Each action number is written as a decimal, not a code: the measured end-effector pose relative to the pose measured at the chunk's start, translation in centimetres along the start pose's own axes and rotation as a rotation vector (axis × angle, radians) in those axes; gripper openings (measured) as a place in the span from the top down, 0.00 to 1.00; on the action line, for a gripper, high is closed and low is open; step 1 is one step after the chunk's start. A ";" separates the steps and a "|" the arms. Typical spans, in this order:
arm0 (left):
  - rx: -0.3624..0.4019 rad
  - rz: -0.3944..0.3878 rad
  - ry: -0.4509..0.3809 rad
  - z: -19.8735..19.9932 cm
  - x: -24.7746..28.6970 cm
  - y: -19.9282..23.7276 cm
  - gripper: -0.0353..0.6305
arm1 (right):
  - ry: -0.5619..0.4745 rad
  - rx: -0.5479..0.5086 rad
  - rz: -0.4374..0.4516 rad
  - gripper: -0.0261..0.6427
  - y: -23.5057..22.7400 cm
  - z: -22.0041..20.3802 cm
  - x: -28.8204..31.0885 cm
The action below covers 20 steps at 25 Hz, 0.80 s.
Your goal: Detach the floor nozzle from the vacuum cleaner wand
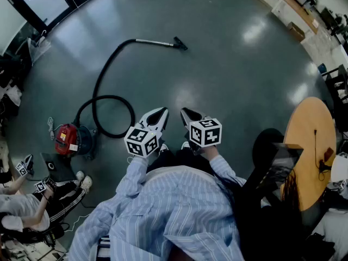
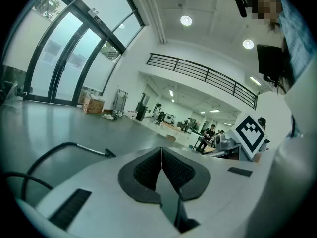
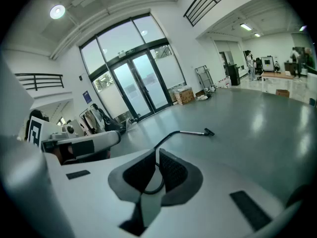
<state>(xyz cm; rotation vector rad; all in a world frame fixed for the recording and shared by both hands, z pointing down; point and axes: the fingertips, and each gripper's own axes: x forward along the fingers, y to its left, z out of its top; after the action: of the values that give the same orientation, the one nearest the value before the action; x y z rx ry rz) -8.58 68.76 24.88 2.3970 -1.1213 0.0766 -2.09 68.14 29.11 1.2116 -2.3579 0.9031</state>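
On the floor (image 1: 234,80), the wand (image 1: 155,42) lies crosswise, nozzle (image 1: 180,44) pointing right.

The head camera sits above the person and looks steeply down, with the left gripper (image 1: 163,111) and right gripper (image 1: 184,112) close beneath it and the grey floor (image 1: 228,64) spreading beyond. The left gripper view rides just behind its own jaws and faces almost level across the hall. The right gripper view sits the same way but tips further down, toward the glass doors (image 3: 139,89). All three views share the floor nozzle (image 1: 180,43) and wand (image 1: 155,42), well ahead of both grippers. Each gripper view also catches the other gripper at its edge.
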 end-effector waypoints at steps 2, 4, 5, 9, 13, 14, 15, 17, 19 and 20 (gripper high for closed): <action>0.007 -0.002 0.003 0.0 0.6 -0.4 0.94 | 0.000 0.005 -0.005 0.92 -0.7 0.0 -0.2; 0.011 -0.004 0.003 0.0 1.0 -0.8 0.94 | 0.000 0.008 -0.006 0.92 -1.1 0.1 -0.4; 0.012 -0.005 0.003 0.0 1.0 -0.9 0.94 | 0.000 0.008 -0.005 0.92 -1.2 0.1 -0.5; 0.019 -0.007 0.005 0.1 1.0 -1.2 0.94 | -0.003 0.006 -0.004 0.92 -1.2 0.3 -0.6; 0.025 -0.002 -0.004 0.3 0.7 -1.2 0.94 | -0.018 0.026 -0.004 0.92 -1.4 0.5 -0.7; 0.025 0.000 -0.006 0.4 0.6 -1.2 0.94 | -0.022 0.034 -0.001 0.92 -1.4 0.6 -0.8; 0.026 0.002 -0.009 0.5 0.5 -1.2 0.94 | -0.024 0.039 0.002 0.92 -1.4 0.6 -0.8; 0.026 0.007 -0.011 0.6 0.2 -0.9 0.94 | -0.021 0.045 0.008 0.92 -1.2 0.7 -0.7; 0.025 0.012 -0.013 0.7 -0.3 -0.6 0.94 | -0.016 0.048 0.012 0.92 -0.8 0.5 -0.4; 0.025 0.014 -0.013 0.7 -0.5 -0.4 0.94 | -0.013 0.049 0.015 0.92 -0.6 0.4 -0.3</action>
<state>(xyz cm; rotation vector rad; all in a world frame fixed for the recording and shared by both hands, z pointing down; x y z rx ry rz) -8.66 69.02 24.01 2.4153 -1.1496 0.0800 -1.41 67.80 28.85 1.2237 -2.3712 0.9656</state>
